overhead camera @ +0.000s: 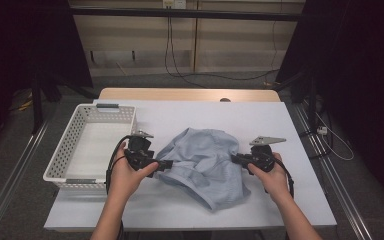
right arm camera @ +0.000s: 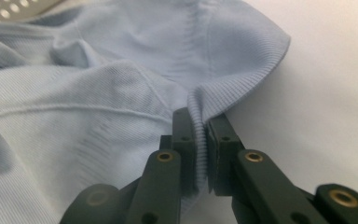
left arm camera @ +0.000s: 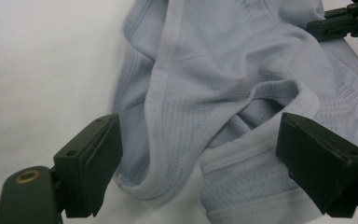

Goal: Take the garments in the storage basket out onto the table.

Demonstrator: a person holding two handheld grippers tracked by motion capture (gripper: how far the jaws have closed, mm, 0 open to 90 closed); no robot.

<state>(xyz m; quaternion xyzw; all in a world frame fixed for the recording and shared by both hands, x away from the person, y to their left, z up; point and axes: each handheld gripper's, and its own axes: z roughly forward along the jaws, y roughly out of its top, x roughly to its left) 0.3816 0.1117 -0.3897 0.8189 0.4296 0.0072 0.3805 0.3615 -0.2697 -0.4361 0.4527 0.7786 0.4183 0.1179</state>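
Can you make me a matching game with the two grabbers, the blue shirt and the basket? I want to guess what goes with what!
1. left gripper
2. right gripper
3. light blue garment
4. white basket

A. crumpled in the middle of the table
B. jaws wide open around a fold
C. stands at the table's left edge
D. pinched shut on a ribbed hem

Pairs: 1-B, 2-D, 3-A, 4-C

Both forearms are seen bare; the left gripper (overhead camera: 166,164) and right gripper (overhead camera: 234,159) are black, brass-riveted, topped by grey three-cornered plates, trailed by black cables
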